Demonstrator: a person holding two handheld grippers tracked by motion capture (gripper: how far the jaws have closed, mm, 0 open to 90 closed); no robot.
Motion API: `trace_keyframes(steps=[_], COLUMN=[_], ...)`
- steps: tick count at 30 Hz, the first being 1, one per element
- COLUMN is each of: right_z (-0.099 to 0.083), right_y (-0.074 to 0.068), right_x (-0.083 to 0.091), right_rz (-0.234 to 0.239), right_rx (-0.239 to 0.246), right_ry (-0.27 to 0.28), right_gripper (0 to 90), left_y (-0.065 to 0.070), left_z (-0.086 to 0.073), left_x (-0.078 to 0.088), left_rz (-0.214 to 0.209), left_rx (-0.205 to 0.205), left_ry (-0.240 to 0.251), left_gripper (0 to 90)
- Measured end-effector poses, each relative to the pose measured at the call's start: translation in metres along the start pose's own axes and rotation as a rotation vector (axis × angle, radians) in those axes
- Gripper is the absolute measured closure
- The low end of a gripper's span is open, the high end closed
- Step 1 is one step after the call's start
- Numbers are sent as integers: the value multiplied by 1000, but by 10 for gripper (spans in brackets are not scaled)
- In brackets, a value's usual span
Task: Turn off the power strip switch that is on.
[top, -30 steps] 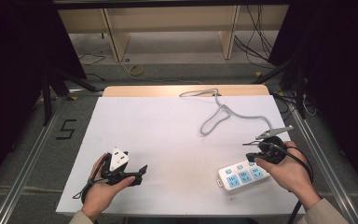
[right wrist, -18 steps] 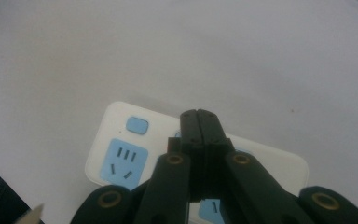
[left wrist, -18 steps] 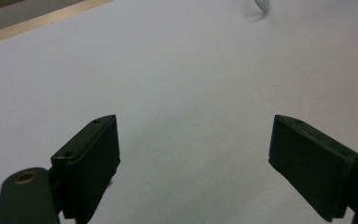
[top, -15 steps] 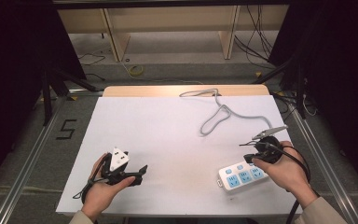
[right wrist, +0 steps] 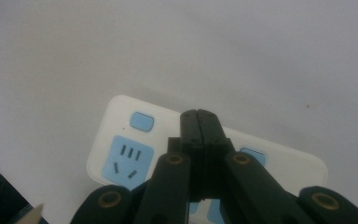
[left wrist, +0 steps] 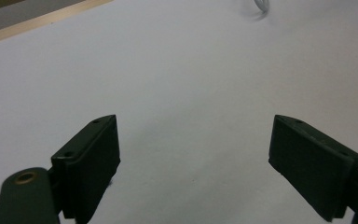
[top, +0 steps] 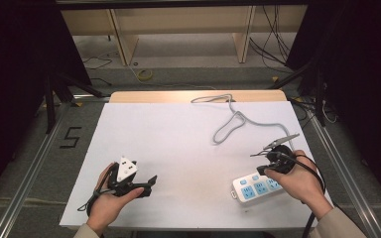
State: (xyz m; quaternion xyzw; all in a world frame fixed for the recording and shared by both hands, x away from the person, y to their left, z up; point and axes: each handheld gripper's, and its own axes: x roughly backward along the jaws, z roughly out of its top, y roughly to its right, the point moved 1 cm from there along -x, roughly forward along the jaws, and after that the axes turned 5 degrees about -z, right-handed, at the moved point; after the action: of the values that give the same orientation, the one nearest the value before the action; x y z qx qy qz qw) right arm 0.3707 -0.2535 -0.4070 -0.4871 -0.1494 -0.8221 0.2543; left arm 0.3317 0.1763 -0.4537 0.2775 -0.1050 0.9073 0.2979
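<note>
High view: the white counter [top: 178, 148] runs across the middle of the frame. The power strip [top: 255, 187] lies at lower right, white with blue sockets, near the counter's near edge. Its grey cable [top: 233, 121] loops up toward the upper centre of the frame and off the far edge. My right hand-held gripper [top: 276, 166] sits right over the strip's right end, hand wrapped behind it. My left hand-held gripper [top: 146, 184] is at lower left, well apart from the strip, above bare counter.

Left gripper view: the two black jaws stand wide apart at lower left and lower right of the frame, nothing between them but white surface. A bit of the grey cable [left wrist: 261, 4] peeks in at the top edge.

Right gripper view: the jaws are pressed together, tips meeting in the centre of the frame, nothing clamped between them. They point down at the power strip [right wrist: 121, 149], whose blue switch button [right wrist: 141, 122] and a blue socket [right wrist: 126, 161] show left of centre. A second blue button [right wrist: 253, 157] is just right of the jaws.

Judgement: I read the closed tips as poised to press a switch on the strip. I cannot tell whether they touch it. No plug is in any socket I can see; the work looks early, with the press itself and any left-side action yet to do.
</note>
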Motion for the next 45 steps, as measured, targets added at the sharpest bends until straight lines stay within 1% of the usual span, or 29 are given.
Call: trace_keyframes(steps=[4,29,32,34,45], right_z=[0,3,2,2,3], right_y=[0,-3,-3,-3,-4], right_x=[-3,-13,-14,-15,-20], right_rz=[2,-8,-4,-10,-12], right_rx=[1,3,9,14,18], right_ry=[-16,-57,-65,-72,-93], right_gripper=[900,900,900,900,900], left_y=[0,0,0,0,0], left_z=[0,0,-1,-1,-1], left_x=[0,-1,-1,-1,-1], left_rz=[0,1,1,1,2], left_rx=[1,3,3,4,2], left_ry=[1,-2,-2,-2,-4], left_gripper=[158,159,159,159,160])
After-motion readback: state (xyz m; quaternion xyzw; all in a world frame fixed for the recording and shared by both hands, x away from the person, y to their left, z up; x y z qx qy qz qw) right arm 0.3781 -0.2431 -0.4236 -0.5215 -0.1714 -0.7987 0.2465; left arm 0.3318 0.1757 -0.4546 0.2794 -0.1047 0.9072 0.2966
